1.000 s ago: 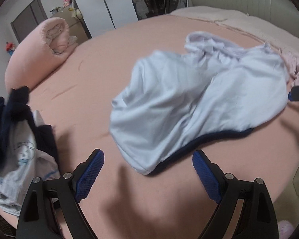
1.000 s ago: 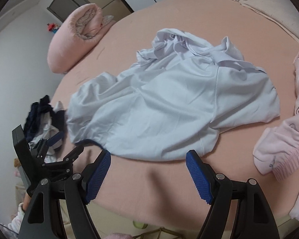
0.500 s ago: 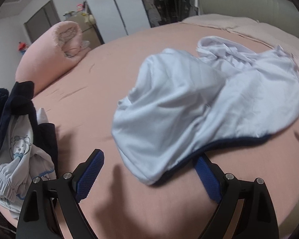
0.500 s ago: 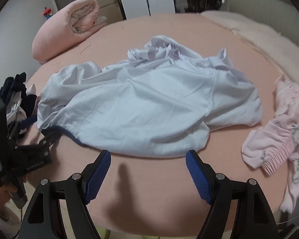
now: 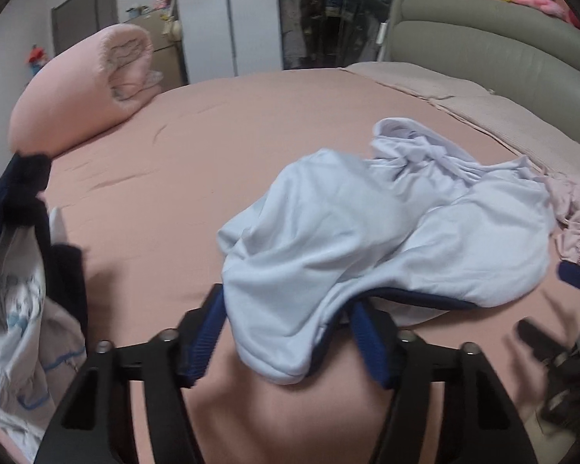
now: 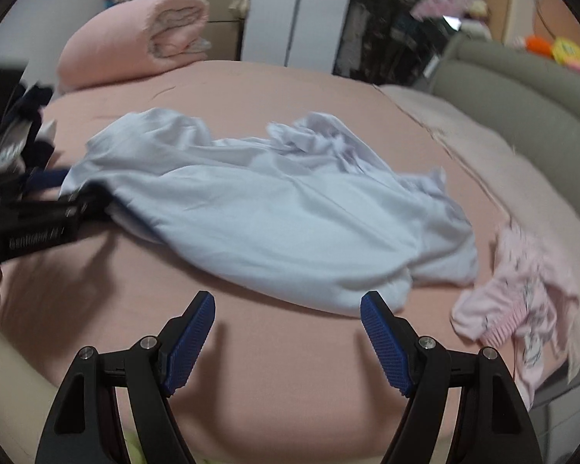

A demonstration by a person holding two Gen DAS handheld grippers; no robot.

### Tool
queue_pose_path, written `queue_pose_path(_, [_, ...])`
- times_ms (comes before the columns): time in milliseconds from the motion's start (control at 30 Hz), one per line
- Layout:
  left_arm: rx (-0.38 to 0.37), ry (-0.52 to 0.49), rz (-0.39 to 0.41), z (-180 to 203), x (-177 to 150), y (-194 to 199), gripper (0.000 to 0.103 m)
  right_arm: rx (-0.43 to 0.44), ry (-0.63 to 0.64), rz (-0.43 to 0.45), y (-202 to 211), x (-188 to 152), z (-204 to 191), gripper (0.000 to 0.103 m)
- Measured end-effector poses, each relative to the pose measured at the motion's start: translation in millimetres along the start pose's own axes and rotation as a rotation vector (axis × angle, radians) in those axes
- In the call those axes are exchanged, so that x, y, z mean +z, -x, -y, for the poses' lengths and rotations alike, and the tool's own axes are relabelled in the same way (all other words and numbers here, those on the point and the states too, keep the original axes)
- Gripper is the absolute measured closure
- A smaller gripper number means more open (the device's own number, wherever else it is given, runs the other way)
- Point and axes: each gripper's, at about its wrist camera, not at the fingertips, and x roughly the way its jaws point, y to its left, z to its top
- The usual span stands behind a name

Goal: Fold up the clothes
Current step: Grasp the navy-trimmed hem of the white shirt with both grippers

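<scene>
A light blue shirt [image 5: 367, 239] with a dark navy hem lies crumpled on the pink bed sheet [image 5: 212, 147]. My left gripper [image 5: 286, 307] sits at the shirt's near hem corner. Its jaws are closing, and the bunched hem hangs loosely between the blue pads [image 5: 207, 332]. In the right wrist view the shirt [image 6: 270, 216] spreads across the middle, and the left gripper's black body [image 6: 58, 212] reaches its left corner. My right gripper [image 6: 288, 332] stands open over bare sheet just in front of the shirt's near edge, with nothing between its fingers.
A rolled pink quilt [image 5: 81, 92] lies at the far left of the bed. A pile of navy and white clothes [image 5: 23, 263] sits at the left edge. A pink garment [image 6: 522, 309] lies right of the shirt. A grey-green headboard [image 5: 502, 50] borders the far right.
The left jaws have narrowed around the shirt's hem corner, which now lies between the pads. The right gripper has swung along the bed's near edge, still open.
</scene>
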Motion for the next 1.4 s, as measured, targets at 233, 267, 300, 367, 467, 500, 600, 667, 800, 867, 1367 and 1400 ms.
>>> queue_pose_path(233, [-0.094, -0.047, 0.054, 15.9, 27.7, 15.4, 0.06, -0.059, 0.162, 0.076, -0.1, 9.5, -38.7, 0.025])
queue_pose_path(267, [-0.104, -0.045, 0.057, 16.2, 33.1, 17.0, 0.06, -0.071, 0.155, 0.09, -0.4, 12.3, -40.0, 0.025])
queue_pose_path(300, [-0.121, -0.049, 0.07, 15.9, 36.3, 17.8, 0.06, -0.083, 0.147, 0.1, -1.1, 14.6, -40.4, 0.025])
queue_pose_path(367, [-0.132, -0.042, 0.077, 14.2, 44.6, 20.4, 0.06, -0.102, 0.141, 0.121, -2.5, 19.4, -40.1, 0.025])
queue_pose_path(467, [-0.139, -0.043, 0.087, 14.2, 51.7, 26.5, 0.06, -0.131, 0.156, 0.152, -11.6, 30.3, -43.2, 0.025])
queue_pose_path(500, [-0.145, -0.046, 0.091, 13.6, 53.0, 28.8, 0.06, -0.135, 0.155, 0.158, -14.5, 33.9, -43.3, 0.025])
queue_pose_path(600, [-0.156, -0.064, 0.1, 16.1, 57.1, 34.5, 0.06, -0.145, 0.132, 0.182, -20.3, 45.0, -42.2, 0.025])
queue_pose_path(667, [-0.155, -0.078, 0.103, 17.3, 59.2, 35.5, 0.06, -0.153, 0.116, 0.196, -23.0, 52.7, -40.6, 0.025])
queue_pose_path(800, [-0.141, -0.076, 0.1, 15.4, 58.6, 32.5, 0.06, -0.209, 0.108, 0.198, -37.1, 64.2, -39.0, 0.025])
queue_pose_path(867, [-0.144, -0.04, 0.096, 9.1, 56.3, 31.3, 0.06, -0.266, 0.105, 0.172, -40.8, 63.6, -37.7, 0.025])
queue_pose_path(1367, [-0.144, 0.101, 0.056, -7.6, 29.3, 21.5, 0.058, -0.483, 0.015, 0.195, -24.5, 50.1, 30.3, 0.002])
queue_pose_path(1400, [-0.131, 0.095, 0.052, -6.9, 28.2, 18.4, 0.058, -0.47, 0.018, 0.198, -23.8, 50.9, 29.8, 0.002])
